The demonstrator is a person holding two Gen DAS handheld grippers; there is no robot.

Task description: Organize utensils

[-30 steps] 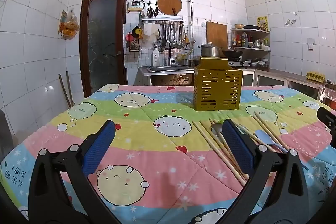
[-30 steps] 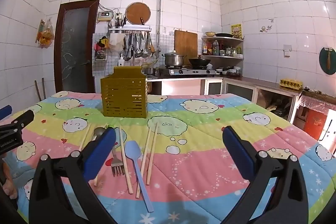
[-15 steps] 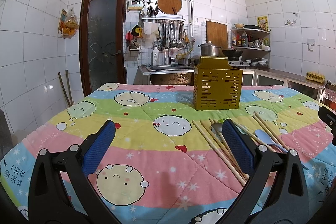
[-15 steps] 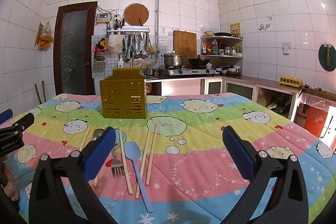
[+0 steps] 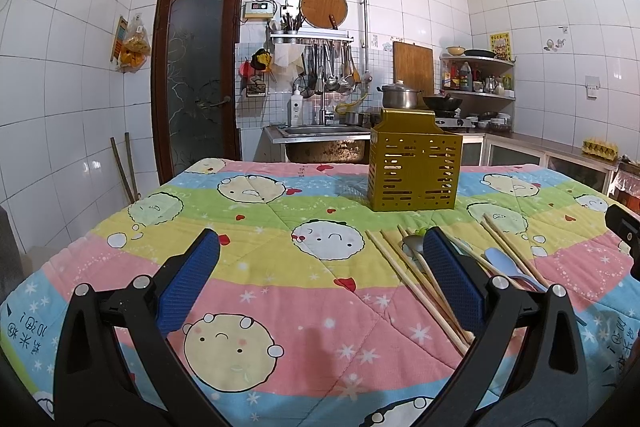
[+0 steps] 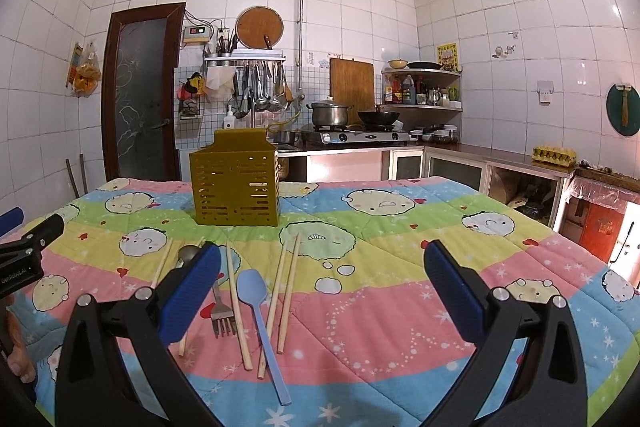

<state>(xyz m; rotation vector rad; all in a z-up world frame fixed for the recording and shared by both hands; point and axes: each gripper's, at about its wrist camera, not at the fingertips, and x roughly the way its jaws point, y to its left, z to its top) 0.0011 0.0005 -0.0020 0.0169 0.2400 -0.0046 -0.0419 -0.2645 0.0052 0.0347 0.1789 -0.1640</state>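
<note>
The right gripper (image 6: 322,279) hangs over a quilted cloth (image 6: 400,307) striped pink, yellow, green and blue and printed with round cartoon faces, its blue-padded jaws spread wide with nothing between them. The left gripper (image 5: 320,279) is likewise spread wide and holds nothing. At the left edge of the right wrist view the left gripper's black body carries white lettering that looks like "GenRobot.AI" — small, and only partly legible. Blue characters printed on the cloth show at the lower corners of the left wrist view, too distorted to read.

Ahead of both tools stands a mustard-gold utensil caddy (image 6: 236,187), upright, boxy, its walls pierced by rows of short slots. Between it and the right gripper lie the utensils, just left of that tool's centre: wooden chopsticks (image 6: 286,291) — several loose sticks fanned out — a pale blue spoon (image 6: 256,303), a metal fork (image 6: 222,319) and a metal spoon (image 6: 186,253) partly hidden behind the gripper's left finger. Nothing lies between them and the caddy.
</note>
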